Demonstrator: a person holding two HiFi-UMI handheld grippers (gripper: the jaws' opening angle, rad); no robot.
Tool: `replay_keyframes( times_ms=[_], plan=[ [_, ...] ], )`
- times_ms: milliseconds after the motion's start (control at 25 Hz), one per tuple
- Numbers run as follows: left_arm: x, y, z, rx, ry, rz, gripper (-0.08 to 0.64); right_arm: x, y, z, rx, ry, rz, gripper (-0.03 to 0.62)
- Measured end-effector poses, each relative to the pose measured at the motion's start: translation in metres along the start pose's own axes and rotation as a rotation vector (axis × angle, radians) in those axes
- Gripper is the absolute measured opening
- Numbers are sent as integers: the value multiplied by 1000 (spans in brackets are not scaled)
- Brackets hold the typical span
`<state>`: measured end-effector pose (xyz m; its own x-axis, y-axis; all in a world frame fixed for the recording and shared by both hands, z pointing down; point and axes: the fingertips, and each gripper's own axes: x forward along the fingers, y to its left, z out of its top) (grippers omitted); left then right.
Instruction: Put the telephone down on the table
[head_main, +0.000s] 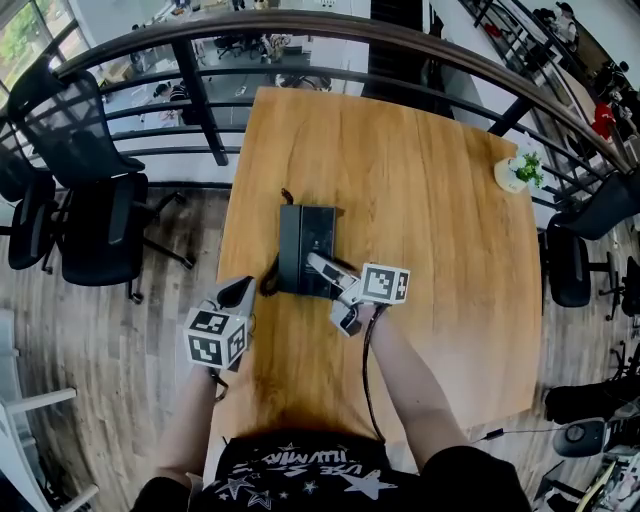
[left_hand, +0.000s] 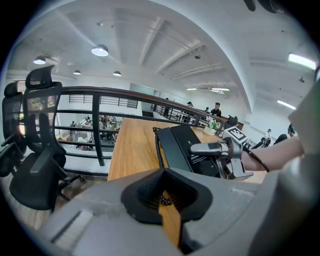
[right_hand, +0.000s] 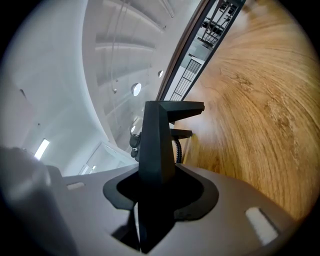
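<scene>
Big wood table (head_main: 450, 200) in the middle, over a plank floor. Curved black rail (head_main: 200, 100) along the far side. Black chairs (head_main: 90, 190) off to the left, more at the right edge. Two bare arms reaching in from the bottom of the head view, one claw in each hand.

Black phone (head_main: 300, 235) near the middle of the table, a bit to the left, long side pointing away. Far end down on the wood. Hard to tell about the near end.

Right claw (head_main: 316, 262) turned on its side and clamped on the near right edge of the phone, one grey finger flat across the top. In the right gripper view, a black slab of phone filling the gap from pad to pad, squeezed on both sides. Black wire (head_main: 368, 370) looping back along the arm.

Left claw (head_main: 240, 292) held just left of the phone, by its near left corner. Tips pressed together, only a thin slit of wood showing between the fingers, nothing inside.

Small white pot with a green plant (head_main: 517, 172) far off at the right edge of the table. Curly cord (head_main: 268, 282) sticking out at the left side of the phone, close by the left claw.
</scene>
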<state>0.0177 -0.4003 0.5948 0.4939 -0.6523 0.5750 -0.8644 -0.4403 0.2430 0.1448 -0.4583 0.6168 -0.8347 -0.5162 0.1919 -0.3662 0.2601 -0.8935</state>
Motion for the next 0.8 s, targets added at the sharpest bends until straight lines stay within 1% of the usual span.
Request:
replay_keyframes(
  times_ms=[320, 520, 600, 720, 800],
  plan=[
    [-1, -6, -4, 5, 10, -4, 2, -2, -1, 1, -38, -11, -60, 167],
    [-3, -9, -8, 4, 19, -6, 2, -4, -7, 2, -64, -18, -146, 184],
    [-4, -9, -9, 4, 22, -6, 2, -7, -10, 2, -78, -21, -179, 200],
    [-6, -9, -9, 6, 21, -6, 2, -11, -17, 4, -134, -9, -246, 225],
    [-7, -9, -9, 5, 19, -5, 2, -13, -22, 3, -131, 2, -270, 244]
  ],
)
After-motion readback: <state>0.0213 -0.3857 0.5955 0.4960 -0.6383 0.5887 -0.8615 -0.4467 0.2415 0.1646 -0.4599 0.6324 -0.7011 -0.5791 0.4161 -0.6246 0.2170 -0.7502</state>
